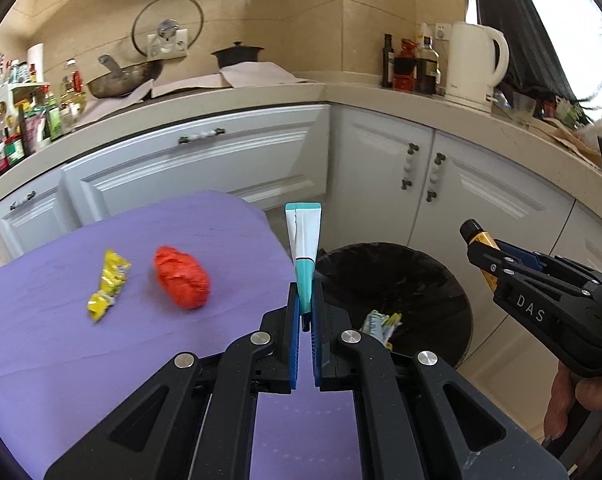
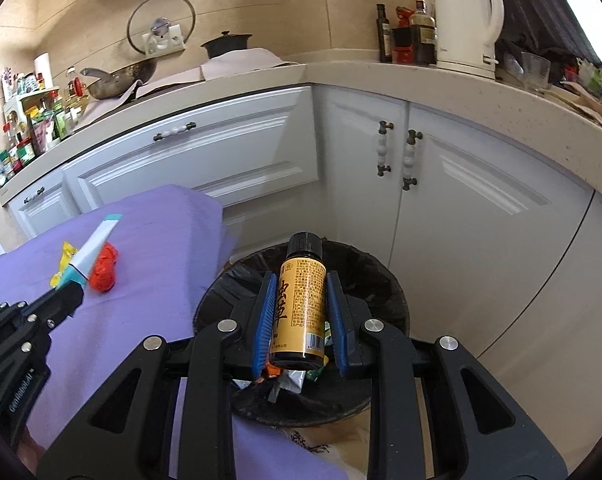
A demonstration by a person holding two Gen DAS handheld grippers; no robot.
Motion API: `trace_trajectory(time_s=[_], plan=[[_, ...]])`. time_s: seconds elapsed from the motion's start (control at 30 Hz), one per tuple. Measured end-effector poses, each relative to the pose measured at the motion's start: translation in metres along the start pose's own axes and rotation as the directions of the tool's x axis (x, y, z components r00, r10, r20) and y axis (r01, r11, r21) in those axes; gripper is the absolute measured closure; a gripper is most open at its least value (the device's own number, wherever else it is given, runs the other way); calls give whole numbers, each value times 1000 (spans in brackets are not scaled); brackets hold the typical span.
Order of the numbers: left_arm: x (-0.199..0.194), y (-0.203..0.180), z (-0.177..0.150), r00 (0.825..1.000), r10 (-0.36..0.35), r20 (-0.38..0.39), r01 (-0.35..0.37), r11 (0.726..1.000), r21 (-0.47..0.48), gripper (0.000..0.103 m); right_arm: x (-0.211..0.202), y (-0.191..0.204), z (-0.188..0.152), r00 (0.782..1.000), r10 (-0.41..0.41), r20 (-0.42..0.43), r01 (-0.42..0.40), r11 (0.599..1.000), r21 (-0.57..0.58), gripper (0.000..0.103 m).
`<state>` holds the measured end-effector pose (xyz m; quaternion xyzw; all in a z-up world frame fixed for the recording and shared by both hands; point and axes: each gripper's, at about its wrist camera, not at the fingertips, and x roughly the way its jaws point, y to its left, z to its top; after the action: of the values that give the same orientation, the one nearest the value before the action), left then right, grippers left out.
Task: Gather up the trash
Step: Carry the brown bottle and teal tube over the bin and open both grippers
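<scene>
We have both hands loaded. Our left hand-held gripper [image 1: 305, 312] is clamped tight on the cap end of a teal-and-white tube [image 1: 304, 248], which stands up and forward out of the jaws, so the flat crimped tail leads the way. Our right hand-held gripper [image 2: 299, 308] is closed around a small amber bottle [image 2: 301, 300] with a yellow label, its black cap pointing away from us; the blue pads press the label on both sides, holding it lengthwise so it cannot roll out.

Below and just ahead of the right hand-held gripper sits the black-lined trash bin [image 2: 381, 280], and the bottle hangs directly over its mouth. A few wrappers already lie inside. From the left hand-held gripper, the bin is just to the right and below; the tube itself is above the edge of the purple-covered bench [image 1: 101, 360], not quite over the opening.

To the left of the left hand-held gripper, two pieces wait on the bench: a crumpled red wad [image 1: 182, 278] and, further left, a yellow wrapper [image 1: 108, 284], lying near one another but apart.

We judge the bottle ready to drop; the tube needs carrying a little further right first, or it could glance off the rim.
</scene>
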<state>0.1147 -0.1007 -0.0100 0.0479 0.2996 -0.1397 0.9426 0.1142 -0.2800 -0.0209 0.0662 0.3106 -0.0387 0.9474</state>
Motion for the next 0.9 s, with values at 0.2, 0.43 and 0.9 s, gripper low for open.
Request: trace_trajectory(time_s=[0.2, 0.43, 0.9], plan=[[15, -17, 4, 1000, -7, -9, 7, 1000, 21, 97, 12, -15, 0, 1000, -9, -9, 9, 1000, 19, 78], [34, -29, 5, 999, -3, -35, 4, 1000, 31, 97, 27, -27, -3, 1000, -13, -22, 14, 999, 36, 78], [69, -45, 7, 997, 24, -69, -22, 999, 32, 97, 59, -43, -8, 998, -27, -49, 30, 998, 56, 78]])
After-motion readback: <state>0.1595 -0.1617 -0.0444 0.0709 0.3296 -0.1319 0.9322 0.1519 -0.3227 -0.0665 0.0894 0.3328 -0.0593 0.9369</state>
